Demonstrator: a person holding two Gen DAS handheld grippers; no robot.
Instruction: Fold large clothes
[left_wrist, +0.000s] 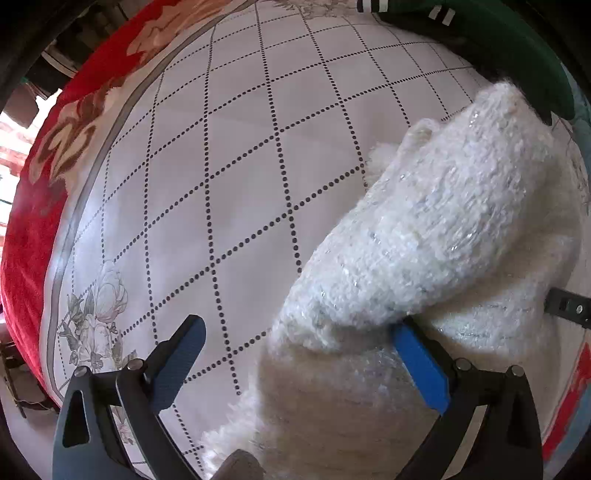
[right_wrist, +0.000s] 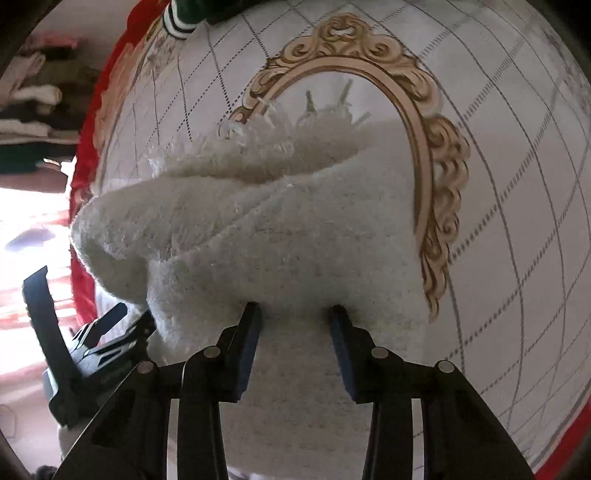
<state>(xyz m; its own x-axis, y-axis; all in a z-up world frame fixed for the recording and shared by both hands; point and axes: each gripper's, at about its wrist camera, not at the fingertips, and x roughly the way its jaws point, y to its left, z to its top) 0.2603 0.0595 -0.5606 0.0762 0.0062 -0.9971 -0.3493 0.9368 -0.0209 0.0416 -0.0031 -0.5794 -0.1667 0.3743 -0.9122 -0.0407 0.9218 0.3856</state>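
- In the left wrist view, the left half of the frame is bare bedsheet (left_wrist: 229, 177); a hand could sweep freely there.
- The white fluffy sweater (left_wrist: 436, 236) heaps up over the right half, blocking that side.
- A dark green garment (left_wrist: 517, 55) lies along the upper right edge, just beyond the sweater.
- A red blanket (left_wrist: 33, 206) borders the far left.
- In the right wrist view, the sweater (right_wrist: 280, 229) fills the centre; open sheet (right_wrist: 517, 184) remains on the right.
- The left gripper (right_wrist: 88, 332) crowds the lower left corner.
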